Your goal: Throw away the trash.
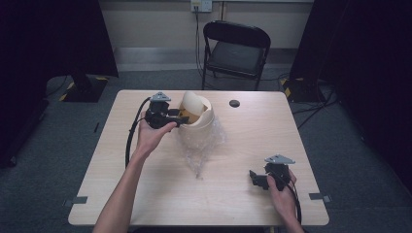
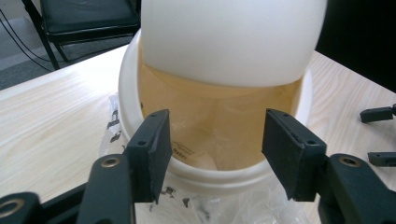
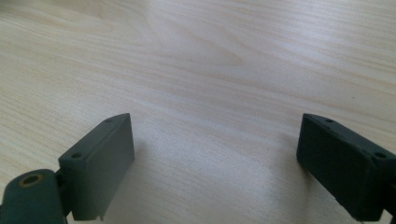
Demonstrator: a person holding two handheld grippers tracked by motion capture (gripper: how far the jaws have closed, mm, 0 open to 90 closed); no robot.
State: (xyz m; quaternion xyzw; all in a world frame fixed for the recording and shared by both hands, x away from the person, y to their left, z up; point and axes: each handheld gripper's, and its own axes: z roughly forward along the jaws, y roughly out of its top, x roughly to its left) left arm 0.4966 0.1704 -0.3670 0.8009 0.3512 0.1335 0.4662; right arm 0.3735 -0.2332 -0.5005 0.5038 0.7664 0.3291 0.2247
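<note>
A cream-white round container [image 1: 199,124] stands on the table on a sheet of clear plastic wrap [image 1: 201,150]. Its domed lid [image 1: 194,104] leans tilted over the mouth, and the tan inside [image 2: 215,116] shows beneath the lid [image 2: 229,37]. My left gripper [image 1: 180,118] is at the container's near-left rim, open, its jaws either side of the rim [image 2: 210,175] without touching it. Near the table's front right, my right gripper [image 1: 256,178] is held open just above bare wood [image 3: 215,93], with nothing between its jaws.
A black folding chair [image 1: 236,51] stands beyond the table's far edge. A small dark round cap [image 1: 234,103] sits in the tabletop at the back. Dark curtains and stand bases flank the table. The right gripper's jaws [image 2: 378,114] show far off in the left gripper view.
</note>
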